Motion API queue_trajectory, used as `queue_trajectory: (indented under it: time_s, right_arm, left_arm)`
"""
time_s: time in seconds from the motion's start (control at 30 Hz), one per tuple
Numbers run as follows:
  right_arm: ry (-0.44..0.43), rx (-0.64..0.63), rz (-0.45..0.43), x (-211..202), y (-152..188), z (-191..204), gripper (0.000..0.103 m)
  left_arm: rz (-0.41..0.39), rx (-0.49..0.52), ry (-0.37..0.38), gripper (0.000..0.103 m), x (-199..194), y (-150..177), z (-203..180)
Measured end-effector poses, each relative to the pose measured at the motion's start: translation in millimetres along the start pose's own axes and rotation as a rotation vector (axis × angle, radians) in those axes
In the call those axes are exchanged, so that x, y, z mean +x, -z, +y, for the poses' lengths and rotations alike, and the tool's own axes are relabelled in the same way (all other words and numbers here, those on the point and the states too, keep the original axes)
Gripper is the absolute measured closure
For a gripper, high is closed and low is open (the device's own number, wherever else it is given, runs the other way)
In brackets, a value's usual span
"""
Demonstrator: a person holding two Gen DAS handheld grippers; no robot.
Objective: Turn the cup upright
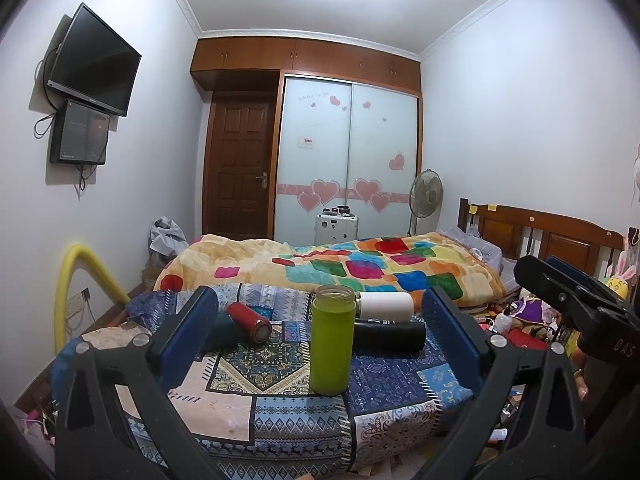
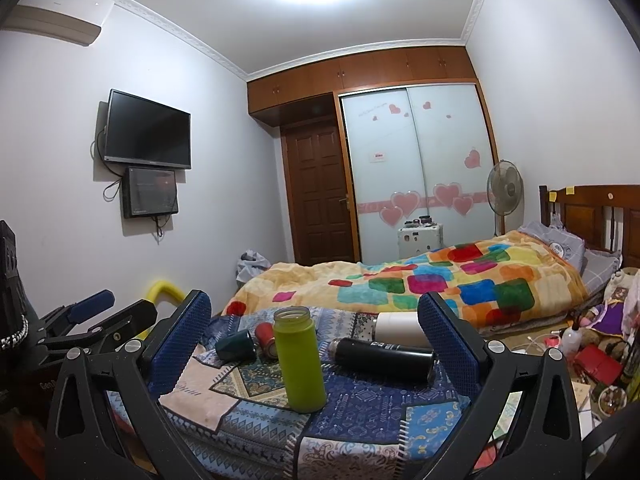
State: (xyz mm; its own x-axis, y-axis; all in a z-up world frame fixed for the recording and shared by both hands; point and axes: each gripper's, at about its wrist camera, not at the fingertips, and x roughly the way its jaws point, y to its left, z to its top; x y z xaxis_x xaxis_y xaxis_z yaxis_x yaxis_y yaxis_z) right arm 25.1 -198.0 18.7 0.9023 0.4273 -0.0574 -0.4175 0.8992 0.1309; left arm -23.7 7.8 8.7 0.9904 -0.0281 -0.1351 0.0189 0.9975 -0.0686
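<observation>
Green cup [image 1: 333, 346]: upright on its base near the middle of the patterned cloth [image 1: 240, 404], mouth up, no lid; inside too dim to tell, probably empty. Judged as the task's cup, already flipped.
Left gripper [image 1: 320, 334]: jaws spread wide, holding nothing; green cup sits between the fingers in view but clear of both pads, reads as a release or a line-up.
Right gripper [image 2: 314, 338]: jaws wide apart, empty; hangs near, facing the same cup.
Red cup [image 1: 249, 322]: on its side, open end toward the camera, contents not visible.
Dark green cup [image 2: 236, 345]: on its side, just beside the red one.
Black flask [image 2: 384, 358]: lying down behind the green cup, capped.
White flask [image 2: 400, 330]: lying down, behind the black one.
Worktop: hidden under the cloth.
Next: lying cups may want standing too, a guess.
</observation>
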Motion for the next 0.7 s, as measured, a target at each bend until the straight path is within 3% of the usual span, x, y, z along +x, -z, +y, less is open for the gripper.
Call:
queue_trajectory:
  time_s: [0.7]
  right_arm:
    - [0.016,-0.017,0.003,2.9,1.4,0.6,0.0]
  left_arm:
    - [0.002,0.008,0.013,0.0,1.3,2.1,-4.6]
